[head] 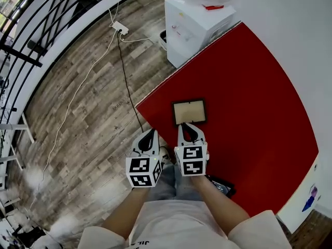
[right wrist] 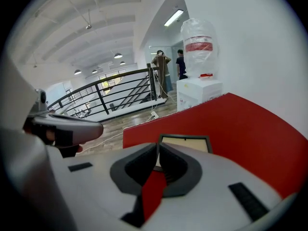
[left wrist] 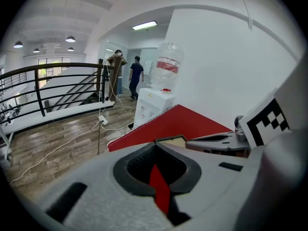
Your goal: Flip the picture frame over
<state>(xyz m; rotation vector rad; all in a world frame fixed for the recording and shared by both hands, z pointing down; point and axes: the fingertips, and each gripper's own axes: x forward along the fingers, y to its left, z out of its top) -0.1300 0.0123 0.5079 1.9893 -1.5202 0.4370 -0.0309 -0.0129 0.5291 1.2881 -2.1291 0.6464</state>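
A small picture frame with a dark border and a beige panel lies flat on the red table, near its left corner. It also shows as the frame just ahead of the right jaws and as the frame past the left jaws. My right gripper is shut and empty, its tip just short of the frame's near edge. My left gripper is shut and empty too, beside the table's left edge, above the floor.
A white water dispenser with a clear bottle stands beyond the table's far corner. A power strip and cables lie on the wooden floor at left. A black railing runs along the far left. Two people stand far off.
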